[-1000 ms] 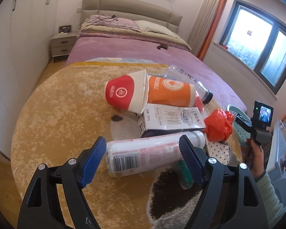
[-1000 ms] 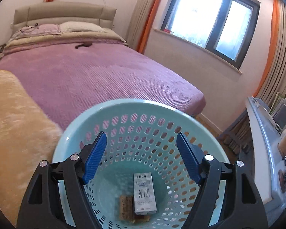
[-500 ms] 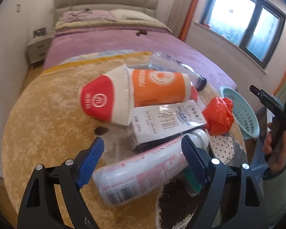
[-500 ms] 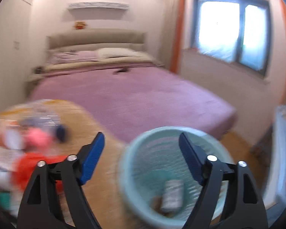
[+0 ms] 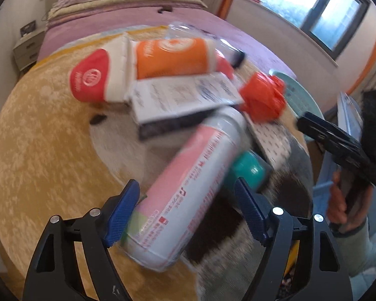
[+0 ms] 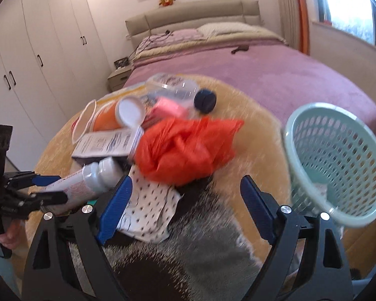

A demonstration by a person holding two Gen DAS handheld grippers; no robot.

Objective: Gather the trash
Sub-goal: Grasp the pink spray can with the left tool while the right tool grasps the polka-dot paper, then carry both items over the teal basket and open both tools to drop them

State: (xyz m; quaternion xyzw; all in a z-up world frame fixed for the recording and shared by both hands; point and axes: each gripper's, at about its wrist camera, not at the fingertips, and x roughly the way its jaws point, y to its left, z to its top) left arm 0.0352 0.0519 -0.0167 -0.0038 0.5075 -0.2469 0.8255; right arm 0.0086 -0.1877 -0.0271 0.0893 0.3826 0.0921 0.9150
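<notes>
A pile of trash lies on a round yellow rug. A pink and white spray can [image 5: 188,188] lies between the fingers of my open left gripper [image 5: 185,213]; the can also shows in the right wrist view [image 6: 87,178]. Behind it lie a white carton [image 5: 183,100], an orange cup [image 5: 170,57], a red cup [image 5: 90,80], a clear bottle [image 6: 173,85] and a red plastic bag [image 6: 185,148]. My right gripper [image 6: 185,208] is open and empty, over a dotted paper [image 6: 148,210] just in front of the bag. A mint basket [image 6: 336,160] stands to its right.
A teal cap [image 5: 248,173] lies by the can. The bed with a purple cover [image 6: 275,75] fills the back. White wardrobes [image 6: 37,50] stand at the left. A dark fur patch [image 6: 175,263] of the rug lies under my right gripper.
My left gripper moved forward so the spray can now sits between its fingers. My right gripper swung left from above the basket to face the trash pile.
</notes>
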